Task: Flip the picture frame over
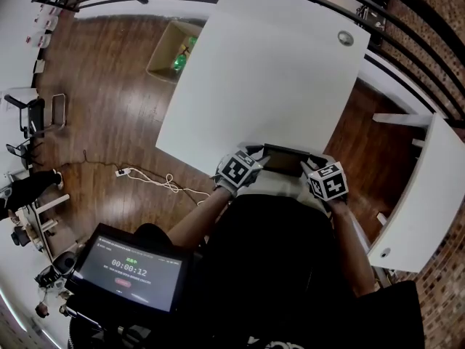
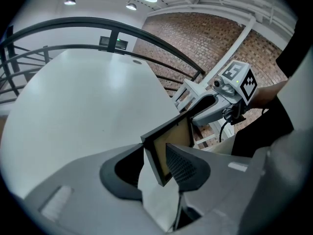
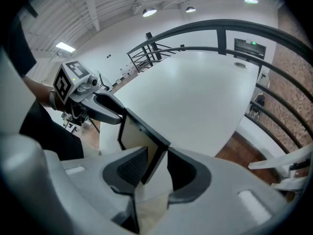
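Black moulding with square-cut corners borders the picture frame (image 1: 285, 160), a flat rectangle set with a matte tan panel. It sits at the near edge of the smooth white surface (image 1: 269, 71), spanning the gap between the two tongs and tilted instead of lying flat.

In the left gripper view the left tongs (image 2: 156, 165) are clamped on one short end of the frame (image 2: 171, 141). A dark pad with a fine grid texture lies against the tan panel, and the other pad meets the black rim. The right tongs (image 2: 215, 106) show beyond, at the far end.

In the right gripper view the right tongs (image 3: 156, 168) grip the opposite end of the frame (image 3: 137, 133) the same way, a ribbed pad on the tan face and a smooth pad on the black edge.

From the head view, the left tongs (image 1: 256, 158) and right tongs (image 1: 314, 164) each carry a marker cube. Wooden floor (image 1: 109, 86) surrounds the surface, with an open cardboard box (image 1: 171, 49) on it.
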The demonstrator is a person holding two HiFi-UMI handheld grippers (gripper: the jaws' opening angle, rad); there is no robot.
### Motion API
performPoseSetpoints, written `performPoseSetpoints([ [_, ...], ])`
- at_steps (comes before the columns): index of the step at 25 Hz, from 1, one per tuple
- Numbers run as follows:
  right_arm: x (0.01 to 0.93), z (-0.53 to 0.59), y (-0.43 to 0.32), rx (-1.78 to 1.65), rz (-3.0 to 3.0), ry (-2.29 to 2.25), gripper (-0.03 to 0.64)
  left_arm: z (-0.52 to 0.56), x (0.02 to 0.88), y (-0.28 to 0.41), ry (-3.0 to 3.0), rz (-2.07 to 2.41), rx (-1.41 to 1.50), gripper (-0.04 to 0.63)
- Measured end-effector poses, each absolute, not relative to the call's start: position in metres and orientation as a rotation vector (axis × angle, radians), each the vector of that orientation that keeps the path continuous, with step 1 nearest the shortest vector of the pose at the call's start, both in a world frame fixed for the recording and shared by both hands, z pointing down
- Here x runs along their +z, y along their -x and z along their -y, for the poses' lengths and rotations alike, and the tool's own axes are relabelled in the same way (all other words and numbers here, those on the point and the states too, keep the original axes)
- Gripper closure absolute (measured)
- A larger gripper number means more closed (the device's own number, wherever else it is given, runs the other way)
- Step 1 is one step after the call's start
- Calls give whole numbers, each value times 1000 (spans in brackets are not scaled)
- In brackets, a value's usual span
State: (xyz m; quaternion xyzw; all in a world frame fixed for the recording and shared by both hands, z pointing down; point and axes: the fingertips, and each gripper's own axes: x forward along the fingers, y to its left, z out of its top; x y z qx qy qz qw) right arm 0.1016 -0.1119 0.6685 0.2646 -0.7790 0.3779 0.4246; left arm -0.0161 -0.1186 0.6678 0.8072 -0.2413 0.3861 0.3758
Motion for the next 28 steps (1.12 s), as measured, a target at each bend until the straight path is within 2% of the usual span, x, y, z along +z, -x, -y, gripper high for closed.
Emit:
performPoseSetpoints([
  [28, 706, 127, -110, 997, 1884, -595, 508, 130, 705, 7, -1986, 580, 1036, 453],
])
